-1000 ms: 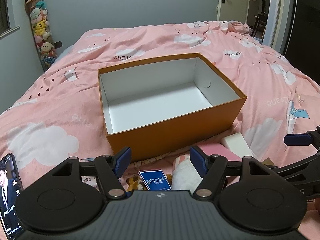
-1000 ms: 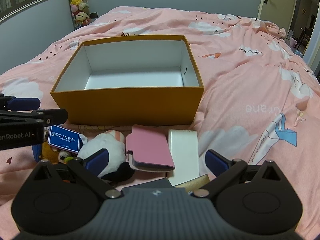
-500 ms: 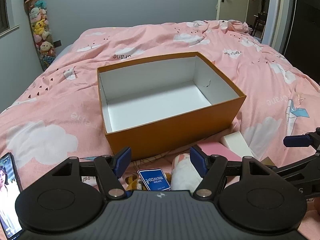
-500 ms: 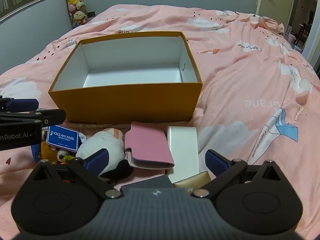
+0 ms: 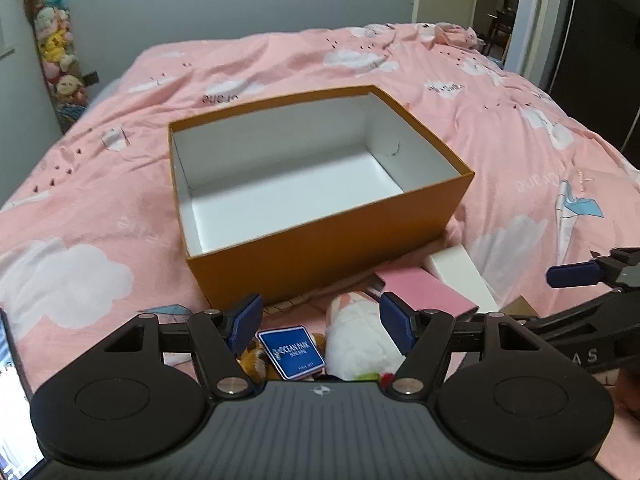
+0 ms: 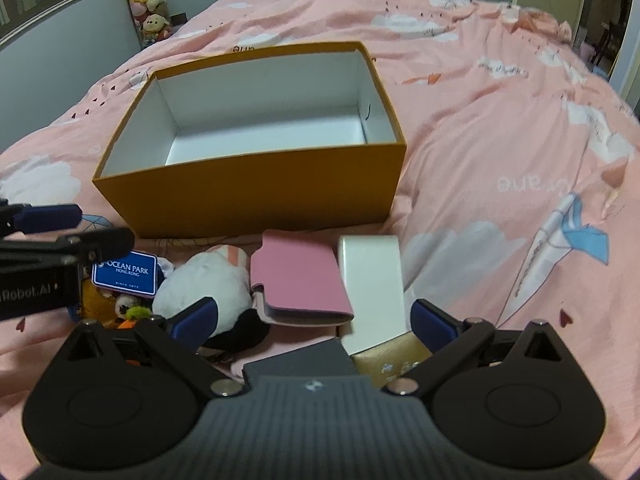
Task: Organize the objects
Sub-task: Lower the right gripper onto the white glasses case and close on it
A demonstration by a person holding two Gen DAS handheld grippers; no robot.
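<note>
An orange box [image 6: 256, 200] is sitting open-topped on the pink bed [image 6: 500, 128], nothing showing on the part of its white floor that is in view — seemingly waiting to receive the clutter lying just in front of its near wall. That clutter is lining up in a loose row: a plush [image 6: 208, 284] with a blue tag [image 6: 125, 272] at the left, a pink case [image 6: 300, 276] in the middle, a white box [image 6: 372, 284] beside it, with a gold box [image 6: 388, 364] and a dark slab [image 6: 300, 360] nearest the camera.

The left gripper [image 5: 320, 322] is hovering over the plush and tag, its fingers spread wide and gripping nothing — probably lining up for a first pick. The right gripper [image 6: 312, 316] is likewise hanging with fingers spread and unloaded above the case and white box. Nothing appears to be in the orange box yet, so the sorting seems to be just beginning. A phone [image 5: 12, 392] is lying at the far left edge.
</note>
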